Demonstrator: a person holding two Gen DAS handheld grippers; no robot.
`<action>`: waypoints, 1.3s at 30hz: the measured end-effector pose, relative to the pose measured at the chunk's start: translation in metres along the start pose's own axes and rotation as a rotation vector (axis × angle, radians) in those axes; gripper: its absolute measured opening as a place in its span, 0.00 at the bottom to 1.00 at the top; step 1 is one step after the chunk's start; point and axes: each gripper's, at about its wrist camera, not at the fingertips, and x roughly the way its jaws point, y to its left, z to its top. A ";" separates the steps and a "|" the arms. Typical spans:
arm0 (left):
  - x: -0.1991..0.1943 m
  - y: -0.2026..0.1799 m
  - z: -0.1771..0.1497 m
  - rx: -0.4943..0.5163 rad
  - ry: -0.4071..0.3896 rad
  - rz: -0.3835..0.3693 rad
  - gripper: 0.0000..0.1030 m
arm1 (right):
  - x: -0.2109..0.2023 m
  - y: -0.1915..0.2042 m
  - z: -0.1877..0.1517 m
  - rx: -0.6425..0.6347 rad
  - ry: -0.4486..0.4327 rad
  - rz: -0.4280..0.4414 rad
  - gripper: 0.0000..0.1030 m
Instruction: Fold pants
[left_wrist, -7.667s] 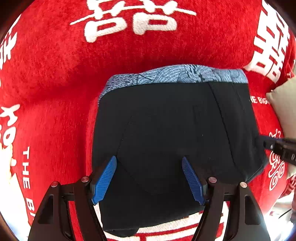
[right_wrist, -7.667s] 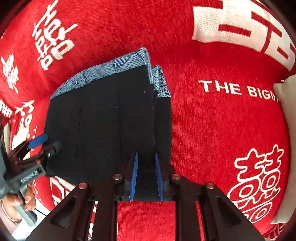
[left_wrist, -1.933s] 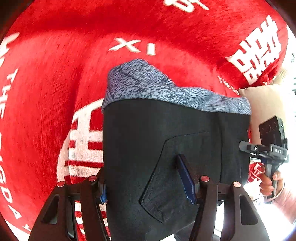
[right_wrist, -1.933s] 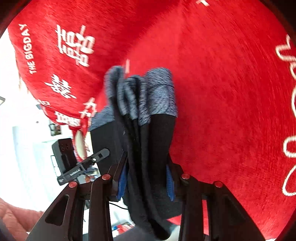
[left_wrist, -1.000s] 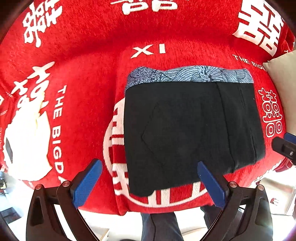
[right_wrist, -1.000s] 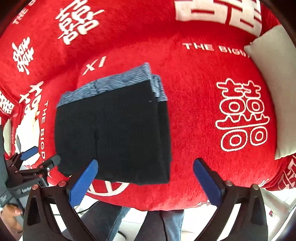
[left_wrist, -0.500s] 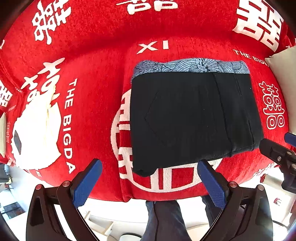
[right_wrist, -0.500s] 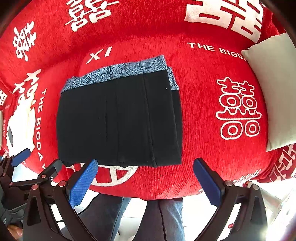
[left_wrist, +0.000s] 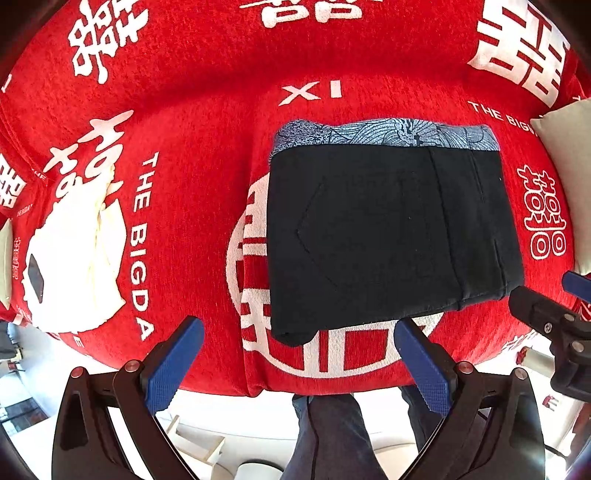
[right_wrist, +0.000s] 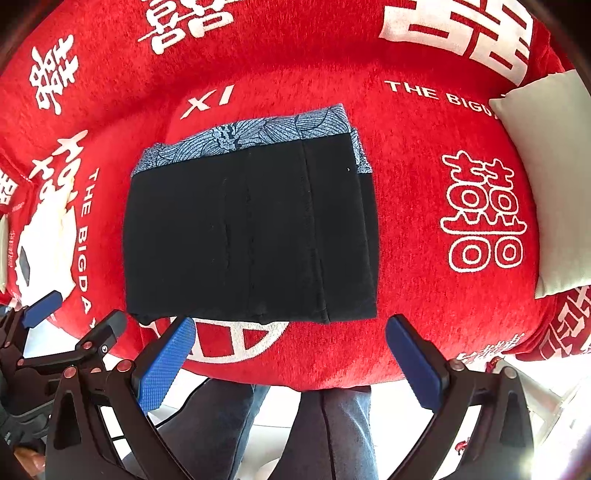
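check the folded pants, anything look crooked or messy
Mostly tidy. The black pants lie flat in a compact rectangle on the red blanket. One small flaw: a lower layer sticks out along their right edge, so the stack isn't quite flush.

A raised surface draped in a fuzzy red cloth printed with white Chinese characters (left_wrist: 192, 122) and the words "XI" and "THE BIGDA" carries everything; what lies beneath the cloth cannot be told. On it, over a white circular emblem near the front edge, lies a flat folded pair of black pants with a blue-grey patterned waistband (left_wrist: 384, 236) (right_wrist: 251, 236), waistband at the far side. A pale beige square cushion (right_wrist: 554, 177) (left_wrist: 565, 155) rests on the cloth to the right, well apart from the pants.
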 end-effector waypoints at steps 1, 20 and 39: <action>0.000 0.000 0.000 0.003 0.000 0.000 1.00 | 0.000 0.000 0.001 0.001 -0.001 -0.001 1.00; -0.002 -0.002 -0.002 0.022 0.004 0.008 1.00 | -0.003 0.003 0.005 -0.012 -0.012 -0.025 1.00; -0.004 -0.003 -0.001 0.021 -0.007 0.003 1.00 | -0.003 0.003 0.002 -0.014 -0.013 -0.033 1.00</action>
